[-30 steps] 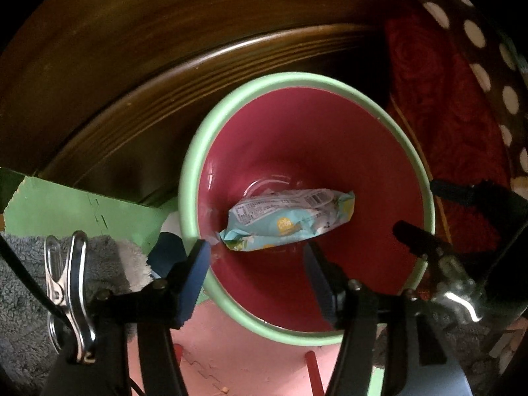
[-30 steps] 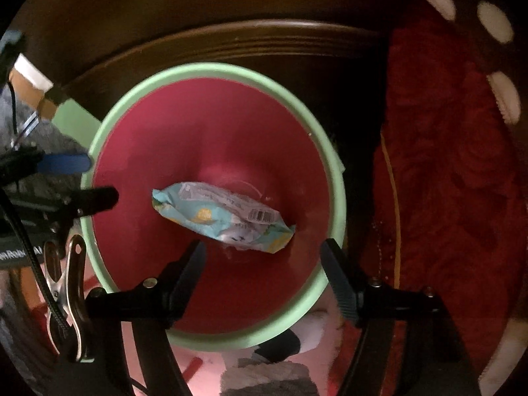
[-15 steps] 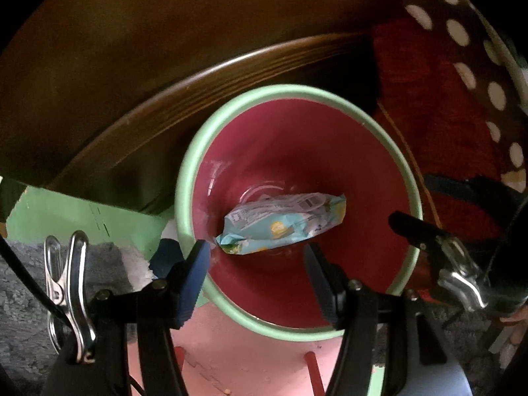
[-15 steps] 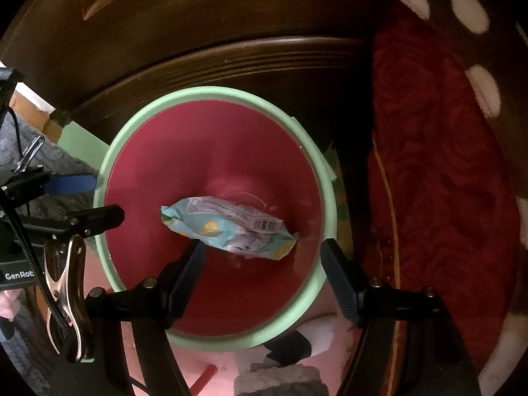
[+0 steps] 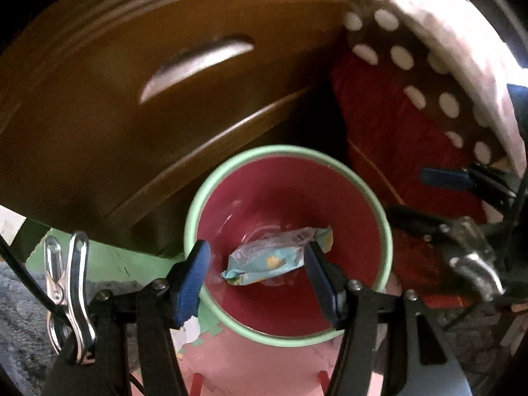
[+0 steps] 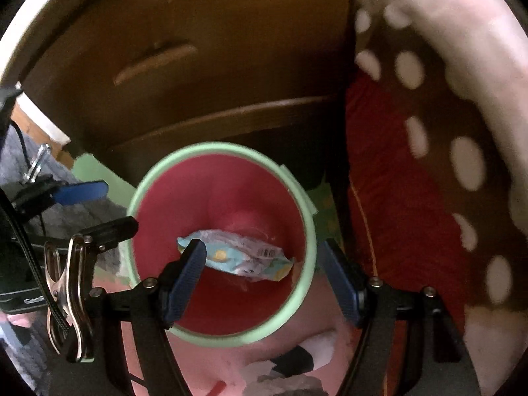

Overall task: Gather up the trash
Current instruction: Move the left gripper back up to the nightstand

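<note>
A crumpled wrapper (image 5: 279,257) lies crosswise at the bottom of the red bin (image 5: 290,338), directly below both grippers; left gripper (image 5: 255,279) and right gripper (image 6: 264,275) hover with fingers apart, empty.

Bin (image 5: 379,204) mint-rimmed (red inside); wrapper (image 5: 264,260) pale blue; blanket (image 6: 429,125) brown, white-dotted.

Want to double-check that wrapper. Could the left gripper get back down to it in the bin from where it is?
Probably yes. The left gripper is open and empty above the bin, whose mouth is uncovered, with the wrapper lying alone at the bottom. The right gripper hovers beside it, possibly crowding.
</note>
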`<state>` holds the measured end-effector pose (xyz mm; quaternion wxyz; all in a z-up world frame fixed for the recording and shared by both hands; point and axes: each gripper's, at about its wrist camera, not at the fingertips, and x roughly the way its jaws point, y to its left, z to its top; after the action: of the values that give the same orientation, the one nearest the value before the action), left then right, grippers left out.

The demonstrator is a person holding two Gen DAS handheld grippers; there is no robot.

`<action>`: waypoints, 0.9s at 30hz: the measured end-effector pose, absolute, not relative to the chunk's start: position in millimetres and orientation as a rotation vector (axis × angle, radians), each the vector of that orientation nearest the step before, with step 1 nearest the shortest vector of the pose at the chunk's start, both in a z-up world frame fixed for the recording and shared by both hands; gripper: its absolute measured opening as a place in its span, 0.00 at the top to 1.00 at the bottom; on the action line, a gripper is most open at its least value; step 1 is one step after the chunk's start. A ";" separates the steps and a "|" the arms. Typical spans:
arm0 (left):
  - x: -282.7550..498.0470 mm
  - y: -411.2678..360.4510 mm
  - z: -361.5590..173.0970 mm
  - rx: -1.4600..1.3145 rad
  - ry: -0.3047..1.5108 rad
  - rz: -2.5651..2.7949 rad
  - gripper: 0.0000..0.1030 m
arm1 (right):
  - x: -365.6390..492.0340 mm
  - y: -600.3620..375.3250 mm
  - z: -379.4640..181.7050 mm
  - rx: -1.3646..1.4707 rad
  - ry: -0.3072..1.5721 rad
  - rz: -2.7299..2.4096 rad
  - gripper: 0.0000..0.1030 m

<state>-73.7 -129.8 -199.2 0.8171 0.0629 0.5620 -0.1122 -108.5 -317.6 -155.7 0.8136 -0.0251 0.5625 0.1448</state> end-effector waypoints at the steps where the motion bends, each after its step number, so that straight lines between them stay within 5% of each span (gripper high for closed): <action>1: -74.7 -130.1 -194.0 0.135 1.187 -0.240 0.40 | -109.7 -319.4 -151.0 -0.047 1.190 0.309 0.29; 17: -106.3 -146.6 -91.9 0.134 0.891 -0.170 0.40 | -147.3 -323.0 -37.9 -0.100 0.738 0.507 0.29; 27: -93.5 -120.1 -25.2 0.040 0.712 -0.086 0.40 | -107.6 -303.3 4.7 -0.022 0.616 0.533 0.29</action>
<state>-93.5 -120.1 -25.2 0.9362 0.0195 0.3484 -0.0423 -107.6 -303.3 4.7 0.9182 -0.0108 0.2993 0.2593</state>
